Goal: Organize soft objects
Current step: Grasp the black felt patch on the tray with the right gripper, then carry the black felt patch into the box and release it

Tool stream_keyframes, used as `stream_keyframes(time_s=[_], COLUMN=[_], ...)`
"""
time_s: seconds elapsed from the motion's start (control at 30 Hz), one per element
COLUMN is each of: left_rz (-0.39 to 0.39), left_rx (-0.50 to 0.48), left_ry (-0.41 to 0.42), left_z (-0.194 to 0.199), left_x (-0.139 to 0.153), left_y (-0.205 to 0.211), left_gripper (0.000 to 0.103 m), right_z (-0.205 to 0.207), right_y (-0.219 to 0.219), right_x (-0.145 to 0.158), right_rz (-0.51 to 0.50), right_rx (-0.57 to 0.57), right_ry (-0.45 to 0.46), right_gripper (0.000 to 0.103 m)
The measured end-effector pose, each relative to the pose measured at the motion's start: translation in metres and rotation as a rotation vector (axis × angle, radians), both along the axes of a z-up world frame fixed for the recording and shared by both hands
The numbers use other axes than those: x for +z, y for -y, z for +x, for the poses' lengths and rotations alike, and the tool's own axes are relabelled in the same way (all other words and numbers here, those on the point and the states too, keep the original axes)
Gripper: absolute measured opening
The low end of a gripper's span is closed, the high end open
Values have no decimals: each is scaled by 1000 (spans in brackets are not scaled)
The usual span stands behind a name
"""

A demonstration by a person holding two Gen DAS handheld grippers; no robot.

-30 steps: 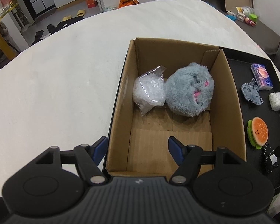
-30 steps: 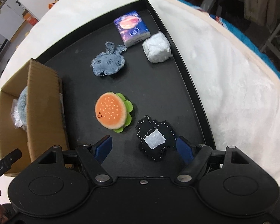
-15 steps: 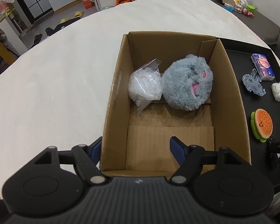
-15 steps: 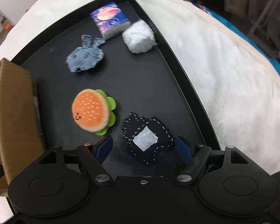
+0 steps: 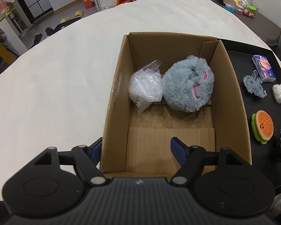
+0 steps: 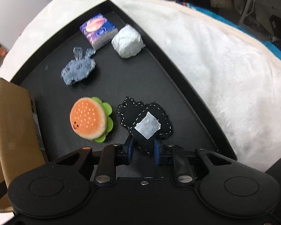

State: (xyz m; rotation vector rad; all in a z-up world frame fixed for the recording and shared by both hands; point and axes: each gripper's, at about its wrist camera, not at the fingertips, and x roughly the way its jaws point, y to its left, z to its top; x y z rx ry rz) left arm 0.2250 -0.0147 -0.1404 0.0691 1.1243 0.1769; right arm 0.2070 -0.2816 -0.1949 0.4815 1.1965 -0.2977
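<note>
My right gripper (image 6: 143,150) is shut on the near end of a black stitched felt toy (image 6: 145,120) with a white patch, on the black tray (image 6: 187,86). A burger plush (image 6: 89,119) lies just to its left. A denim bunny (image 6: 77,70), a tissue pack (image 6: 99,31) and a white wrapped lump (image 6: 127,42) lie farther back. My left gripper (image 5: 135,148) is open and empty, straddling the near left wall of the cardboard box (image 5: 114,97). In the box lie a grey fluffy plush (image 5: 188,85) and a clear plastic bag (image 5: 146,85).
Box and tray sit side by side on a white fluffy cover (image 5: 56,84). The box's right wall (image 6: 15,123) stands just left of the burger plush. In the left wrist view the tray (image 5: 243,46) lies right of the box. Room clutter lies beyond the cover's edges.
My right gripper has moved forward and shut on the black felt toy; it was open a second ago. My left gripper has drifted slightly left over the box's near wall, still open.
</note>
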Motion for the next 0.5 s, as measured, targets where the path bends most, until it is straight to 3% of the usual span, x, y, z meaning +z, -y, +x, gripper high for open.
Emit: stream_keyframes(time_s=[0.5], left_rz=[-11], left_rx=[13], left_ry=[29], left_z=[-7], left_x=[10], left_y=[-6], left_gripper=[74], right_z=[-8], right_y=[1], right_x=[35], right_rz=[44], right_rx=[48], right_ry=[190], right_gripper=[20])
